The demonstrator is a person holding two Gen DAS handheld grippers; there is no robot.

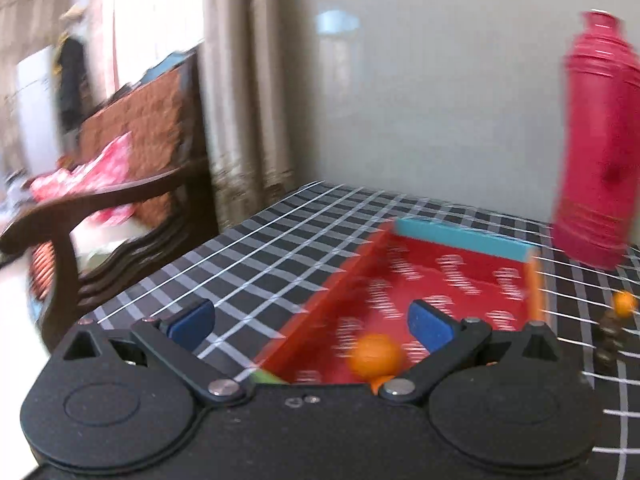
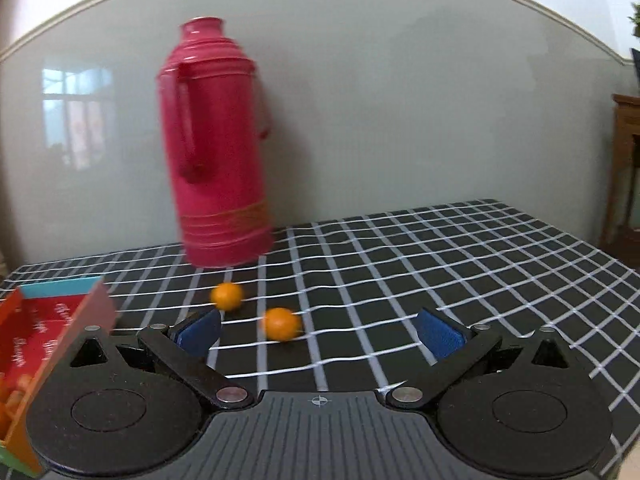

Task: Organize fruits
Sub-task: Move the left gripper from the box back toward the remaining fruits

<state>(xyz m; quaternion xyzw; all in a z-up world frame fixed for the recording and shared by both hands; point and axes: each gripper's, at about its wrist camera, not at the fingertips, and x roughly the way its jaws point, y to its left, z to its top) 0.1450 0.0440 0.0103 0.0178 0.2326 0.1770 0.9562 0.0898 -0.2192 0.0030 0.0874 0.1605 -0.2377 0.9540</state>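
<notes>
A red open box [image 1: 436, 276] with a teal far wall lies on the checked tablecloth. A small orange fruit [image 1: 374, 354] sits inside it near the front. My left gripper [image 1: 312, 320] is open and empty, above the box's left wall. Another orange fruit [image 1: 624, 303] lies on the cloth to the right. In the right wrist view two orange fruits [image 2: 227, 296] [image 2: 281, 323] lie on the cloth; my right gripper [image 2: 318, 330] is open and empty, with the nearer fruit just ahead between its fingers. The box [image 2: 60, 320] shows at the left edge.
A tall pink thermos [image 2: 218, 152] stands at the back by the wall; it also shows in the left wrist view [image 1: 596, 140]. A wooden armchair [image 1: 104, 208] stands off the table's left edge. The checked cloth [image 2: 460, 264] extends to the right.
</notes>
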